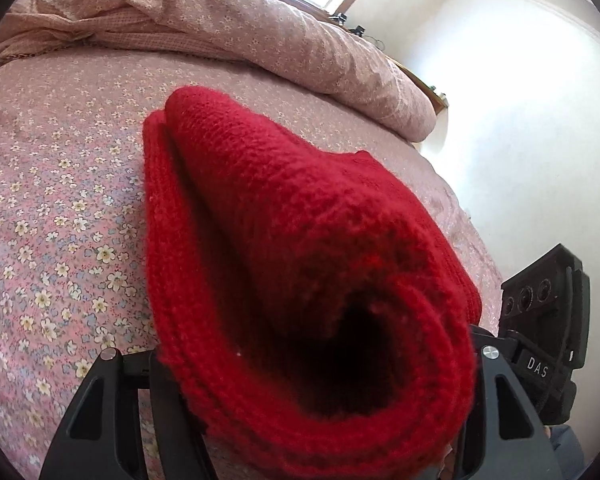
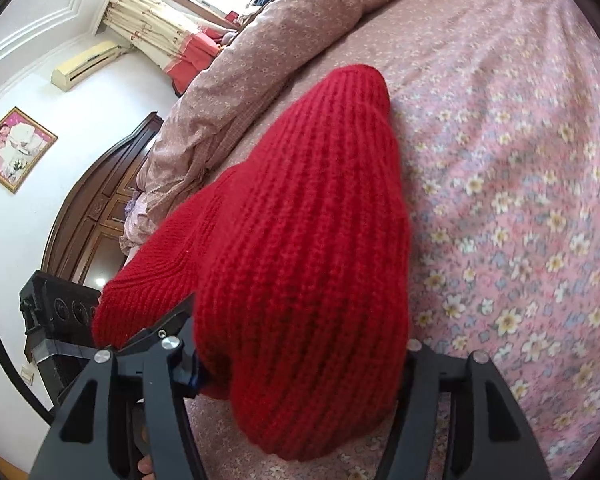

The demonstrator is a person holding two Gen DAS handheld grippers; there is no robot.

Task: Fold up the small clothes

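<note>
The left tongs are seen clamped on a thick red knitted garment, with a bulky rolled fold of the wool bunched between the two black fingers so that it fills the gap from side to side. The right tongs are likewise held closed on the same red knitted garment, and a wide ribbed fold is gripped between their fingers; neither pair is drawn narrow, since the knit keeps both spread. In the left wrist view the garment is shown doubled over, its layered edge running along the left side and a dark hollow opening toward the camera. It stretches away from the tongs across the bed, and its far end is laid on the pink flowered sheet. In the right wrist view the ribbing is seen running lengthwise toward a rounded far end, again over the flowered sheet. The other black gripper body is caught at the edge of each view, close beside the wool. A rumpled quilt is piled along the far side of the bed. A dark wooden headboard and a framed picture on the white wall are visible in the right wrist view.
</note>
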